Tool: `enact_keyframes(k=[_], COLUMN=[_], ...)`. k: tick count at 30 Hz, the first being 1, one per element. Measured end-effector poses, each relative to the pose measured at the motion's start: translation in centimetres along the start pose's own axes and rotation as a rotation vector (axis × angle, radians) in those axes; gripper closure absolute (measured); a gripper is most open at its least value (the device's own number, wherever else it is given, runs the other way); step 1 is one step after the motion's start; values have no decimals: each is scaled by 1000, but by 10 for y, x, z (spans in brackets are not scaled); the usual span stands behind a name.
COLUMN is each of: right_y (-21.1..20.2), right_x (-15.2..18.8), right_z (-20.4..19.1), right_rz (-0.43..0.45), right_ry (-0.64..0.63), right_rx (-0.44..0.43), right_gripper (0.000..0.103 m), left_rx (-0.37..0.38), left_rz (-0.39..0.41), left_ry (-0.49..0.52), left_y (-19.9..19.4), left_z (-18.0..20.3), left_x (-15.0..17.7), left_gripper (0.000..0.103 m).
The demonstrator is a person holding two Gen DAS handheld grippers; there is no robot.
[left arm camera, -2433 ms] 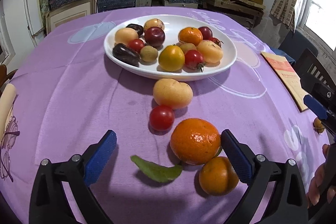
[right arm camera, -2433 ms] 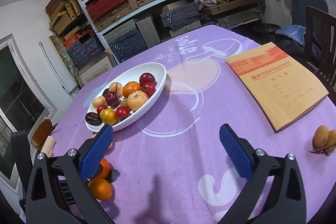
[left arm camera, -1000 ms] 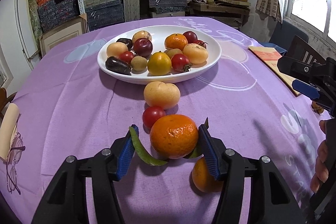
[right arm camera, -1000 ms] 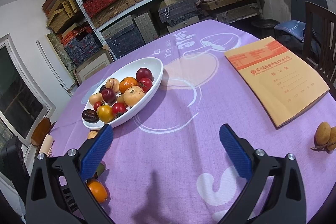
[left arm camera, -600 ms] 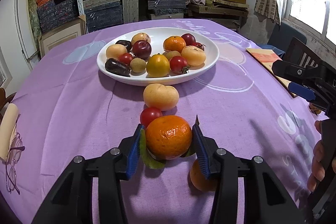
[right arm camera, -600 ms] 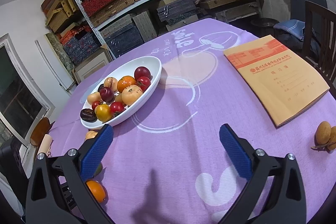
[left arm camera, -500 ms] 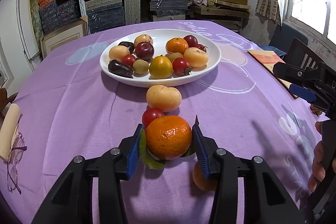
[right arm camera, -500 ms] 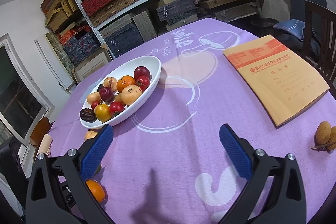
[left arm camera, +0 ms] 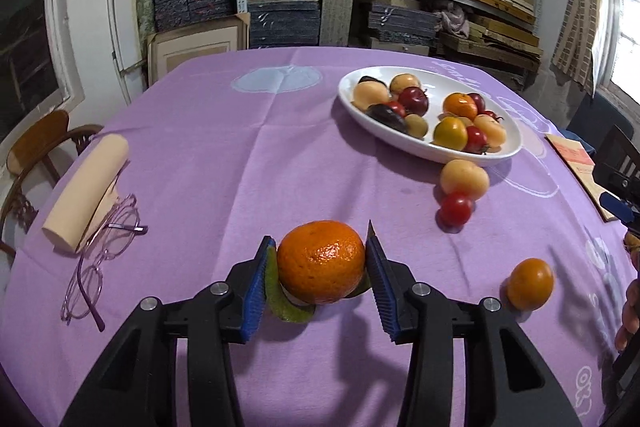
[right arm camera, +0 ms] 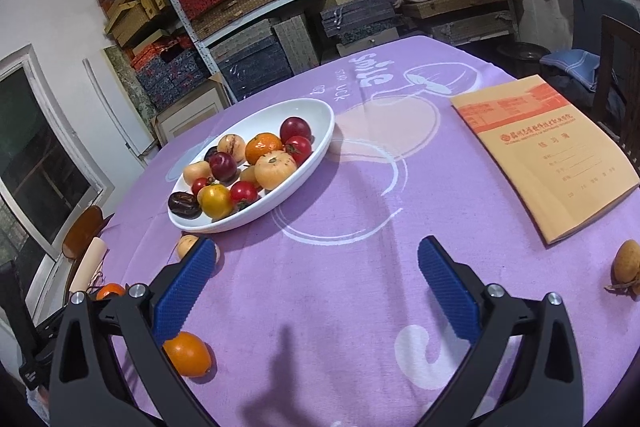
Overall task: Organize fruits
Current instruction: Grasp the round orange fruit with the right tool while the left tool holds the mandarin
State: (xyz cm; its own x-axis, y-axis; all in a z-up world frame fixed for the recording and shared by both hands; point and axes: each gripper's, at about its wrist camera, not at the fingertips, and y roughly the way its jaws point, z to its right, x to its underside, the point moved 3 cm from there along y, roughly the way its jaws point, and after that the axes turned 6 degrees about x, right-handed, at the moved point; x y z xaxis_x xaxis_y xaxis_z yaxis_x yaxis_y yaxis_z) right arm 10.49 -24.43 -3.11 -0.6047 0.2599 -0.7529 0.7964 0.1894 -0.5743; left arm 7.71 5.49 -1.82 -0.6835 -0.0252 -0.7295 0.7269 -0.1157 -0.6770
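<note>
Between our left gripper's (left arm camera: 318, 269) pads sits the pinched orange (left arm camera: 321, 261); our right gripper (right arm camera: 318, 285) is spread, with the fruit plate (left arm camera: 430, 147) well apart

"Smile" and "UCK" on the purple tablecloth (right arm camera: 360, 227)

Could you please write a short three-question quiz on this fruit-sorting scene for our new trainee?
1. True or false: the left claw is shut on the large orange.
2. Which fruit lies loose nearest the white plate? A) the small orange B) the pale yellow fruit C) the red tomato
3. Fill in: the right claw is ____, holding nothing.

Key: 1 true, with green leaves pinched beside the fruit; 2 B; 3 open.
</note>
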Motion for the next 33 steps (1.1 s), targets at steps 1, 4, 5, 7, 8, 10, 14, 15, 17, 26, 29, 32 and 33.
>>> enact_keyframes(k=[1, 4, 5, 7, 8, 10, 14, 15, 17, 26, 29, 32, 33], right_y=[-2, -9, -13, -16, -15, -13, -14, -13, -10, 8, 14, 14, 14], right_x=[2, 12, 20, 39, 49, 67, 80, 81, 83, 82, 85, 87, 86], right_z=[-8, -37, -49, -69, -78, -92, -111, -115, -121, -125, -125, -125, -125], right_rz=[-2, -25, -42, -82, -106, -145, -140, -144, -167, -216, -247, -253, -253], right_ry=[-30, -140, -193, -280, -317, -387, -456, -458, -460, -452, -453, -455, -452], right_rx=[-12, -54, -67, -43, -34, -11, 5, -6, -23, -17, -22, -26, -32], right_gripper=[4, 4, 4, 4, 4, 4, 5, 10, 26, 48, 60, 63, 64], left_rx=[1, -8, -9, -5, -5, -1, 0, 1, 2, 2, 3, 2, 2], left_rz=[-7, -3, -5, -11, -10, -11, -11, -11, -11, -12, -12, -12, -12], left_ry=[-22, -35, -32, -30, -32, -37, -39, -40, -41, -42, -43, -42, -41], left_y=[1, 0, 0, 2, 1, 1, 1, 1, 2, 2, 2, 2, 2], left_z=[-6, -13, -13, -14, -14, -16, -16, -16, -16, -16, -16, -16, -16], left_x=[1, 2, 3, 4, 3, 3, 3, 3, 3, 3, 3, 3, 3], left_gripper=[56, 56, 56, 56, 56, 56, 56, 56, 56, 56, 56, 56, 56])
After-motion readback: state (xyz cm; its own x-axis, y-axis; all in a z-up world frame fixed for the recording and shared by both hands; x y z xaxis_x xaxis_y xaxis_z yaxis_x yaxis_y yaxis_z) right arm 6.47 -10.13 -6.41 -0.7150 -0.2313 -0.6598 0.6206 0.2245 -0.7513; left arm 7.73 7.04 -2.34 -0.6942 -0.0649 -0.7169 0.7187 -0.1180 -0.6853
